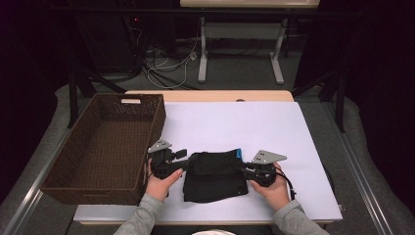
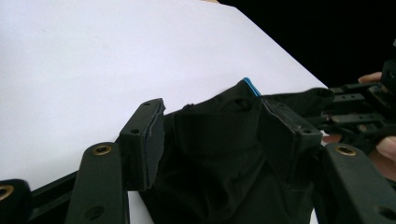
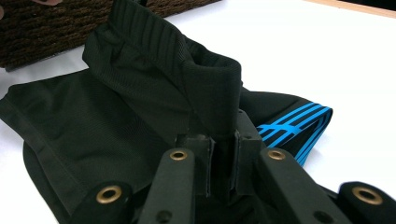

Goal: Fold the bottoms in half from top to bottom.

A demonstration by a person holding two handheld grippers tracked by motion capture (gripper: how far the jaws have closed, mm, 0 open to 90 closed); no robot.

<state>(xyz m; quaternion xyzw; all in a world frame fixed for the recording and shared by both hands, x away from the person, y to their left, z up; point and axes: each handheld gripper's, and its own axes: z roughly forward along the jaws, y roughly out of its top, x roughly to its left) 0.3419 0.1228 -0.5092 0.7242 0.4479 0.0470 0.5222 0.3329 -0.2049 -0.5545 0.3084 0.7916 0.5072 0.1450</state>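
Observation:
A black folded garment with a blue striped band lies on the white table top near the front edge. My left gripper is at the garment's left edge. In the left gripper view its jaws stand apart around a bunched, raised part of the black garment, so this left gripper is open with cloth between the pads. My right gripper is at the garment's right edge. This right gripper is shut on an upright ribbed fold of the garment.
A dark brown wicker basket, with nothing in it, stands at the table's left side, close to my left hand. Its wall lies beyond the garment in the right gripper view. Behind the garment the white surface stretches back and to the right.

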